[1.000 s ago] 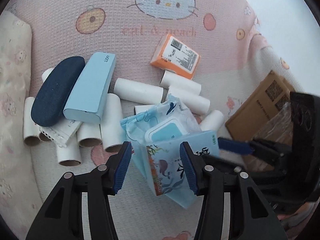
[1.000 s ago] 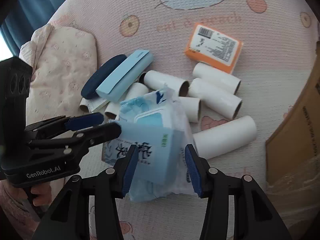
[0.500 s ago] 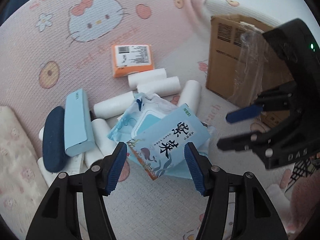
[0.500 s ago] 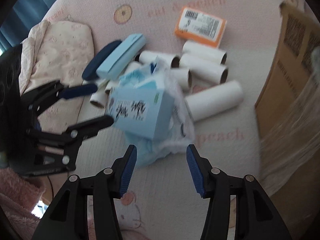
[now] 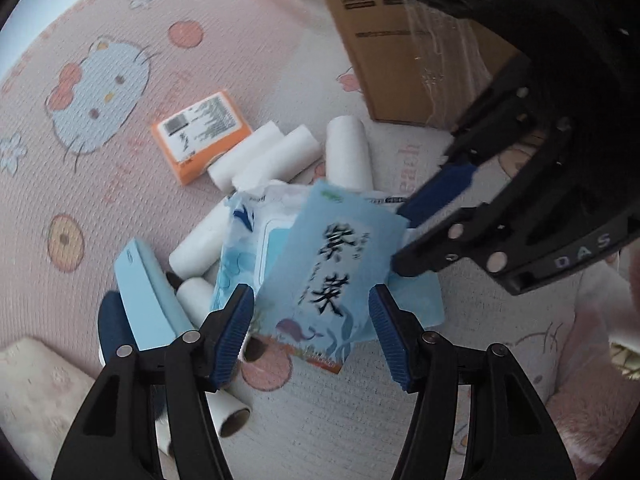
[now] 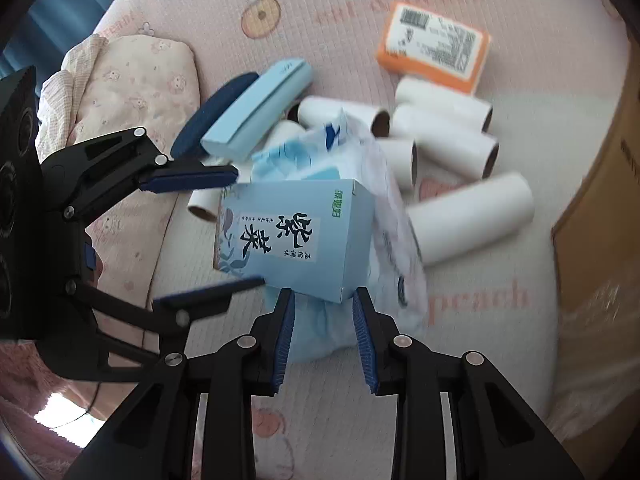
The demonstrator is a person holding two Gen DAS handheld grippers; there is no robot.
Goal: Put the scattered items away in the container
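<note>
A light blue printed box point(image 5: 332, 276) lies tilted on a blue wet-wipes pack point(image 5: 256, 240), and it also shows in the right wrist view point(image 6: 296, 236). My left gripper point(image 5: 312, 332) is open with its fingers on either side of the box's near end. My right gripper point(image 6: 324, 336) is narrowly open just in front of the box's corner, holding nothing. White cardboard rolls point(image 6: 468, 216), an orange box point(image 6: 434, 46), a light blue case point(image 6: 256, 112) and a dark blue case point(image 6: 212, 116) lie scattered around.
A brown cardboard box point(image 5: 404, 36) with clear plastic stands at the far right on the pink Hello Kitty mat point(image 5: 100, 80). A cream quilted cushion point(image 6: 132, 80) lies to the left.
Both grippers have closed in on the light blue box from opposite sides. The right gripper's jaws have narrowed. The box has tilted and shifted on the wipes pack.
</note>
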